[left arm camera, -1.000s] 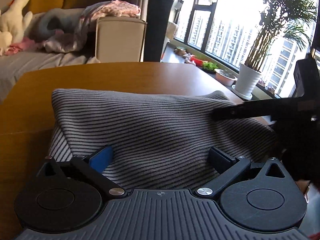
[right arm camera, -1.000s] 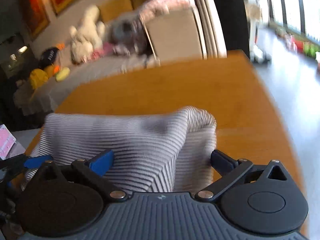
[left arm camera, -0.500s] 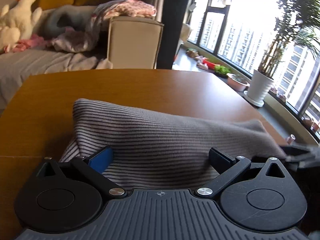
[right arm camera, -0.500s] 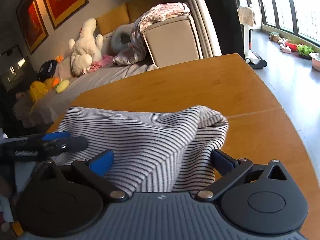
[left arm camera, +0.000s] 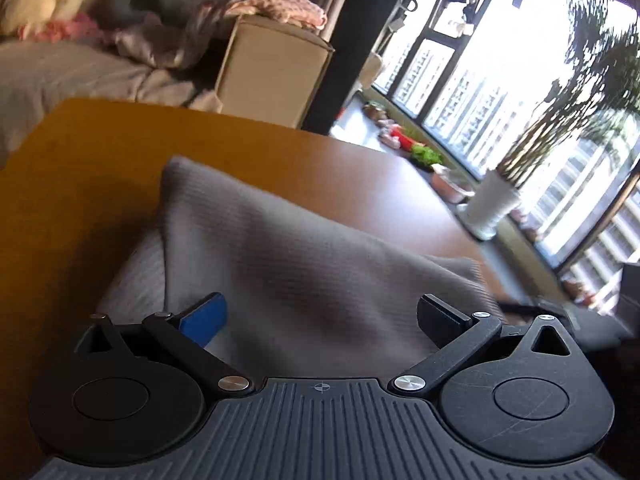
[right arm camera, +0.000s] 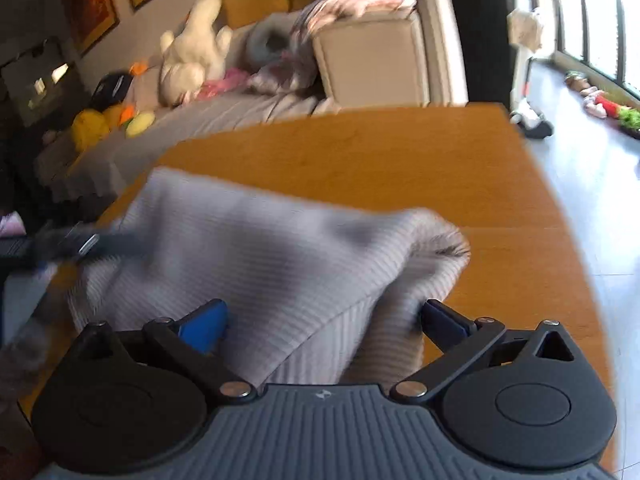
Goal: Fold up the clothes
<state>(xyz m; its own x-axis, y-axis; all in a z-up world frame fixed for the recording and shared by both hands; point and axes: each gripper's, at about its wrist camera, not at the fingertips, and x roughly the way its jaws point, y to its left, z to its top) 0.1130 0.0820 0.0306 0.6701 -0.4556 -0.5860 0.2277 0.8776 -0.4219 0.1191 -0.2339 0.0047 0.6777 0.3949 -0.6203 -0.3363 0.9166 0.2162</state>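
A grey-and-white striped garment (left arm camera: 304, 264) lies folded on the wooden table (left arm camera: 100, 168). My left gripper (left arm camera: 320, 316) is open, its blue and black fingers spread wide with the cloth's near edge between them. My right gripper (right arm camera: 324, 316) is also open, with the garment (right arm camera: 256, 264) and its bunched right corner between its fingers. Neither jaw pinches the cloth. The left gripper shows blurred at the garment's left edge in the right wrist view (right arm camera: 80, 244). Both views are motion-blurred.
A sofa (right arm camera: 360, 52) with a plush toy (right arm camera: 192, 52) and piled clothes stands beyond the table's far edge. A white potted plant (left arm camera: 492, 208) and small pots stand on the floor by the window at right. The table's right edge (right arm camera: 560, 208) drops to the floor.
Both grippers have tilted and shifted over the garment, so both views are blurred now. The right gripper has slid out of the left view's right side. The jaws stay spread.
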